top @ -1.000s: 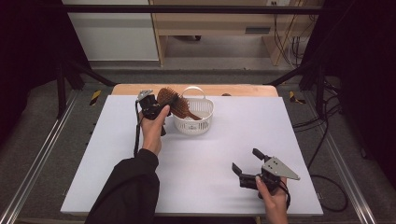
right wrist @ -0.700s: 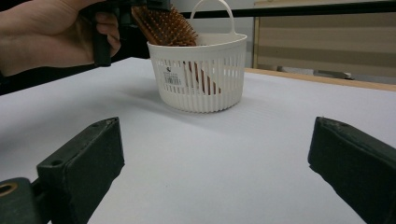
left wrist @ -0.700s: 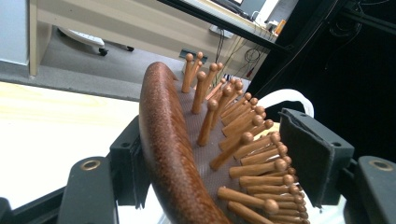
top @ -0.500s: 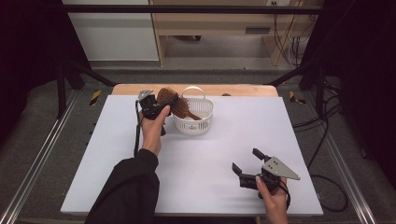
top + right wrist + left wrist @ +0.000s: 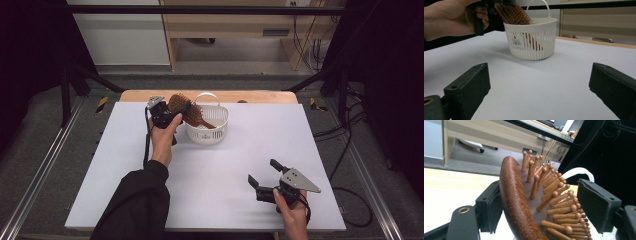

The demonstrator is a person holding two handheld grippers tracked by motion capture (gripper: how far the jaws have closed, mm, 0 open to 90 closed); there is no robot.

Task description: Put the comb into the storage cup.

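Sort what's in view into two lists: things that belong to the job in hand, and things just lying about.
Part of the job:
- hairbrush, its head between the jaws of the left gripper, handle down in the basket
- white basket
- table they sit on

Just lying about:
- right gripper, open, holding nothing
- wooden bench beyond the table
- cables on the floor

Brown wooden hairbrush, tilted, handle inside white basket

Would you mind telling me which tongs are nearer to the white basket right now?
Left. The left tongs are at the basket's rim, with a wooden hairbrush between their jaws. The right tongs sit open near the table's front edge, well apart from it.
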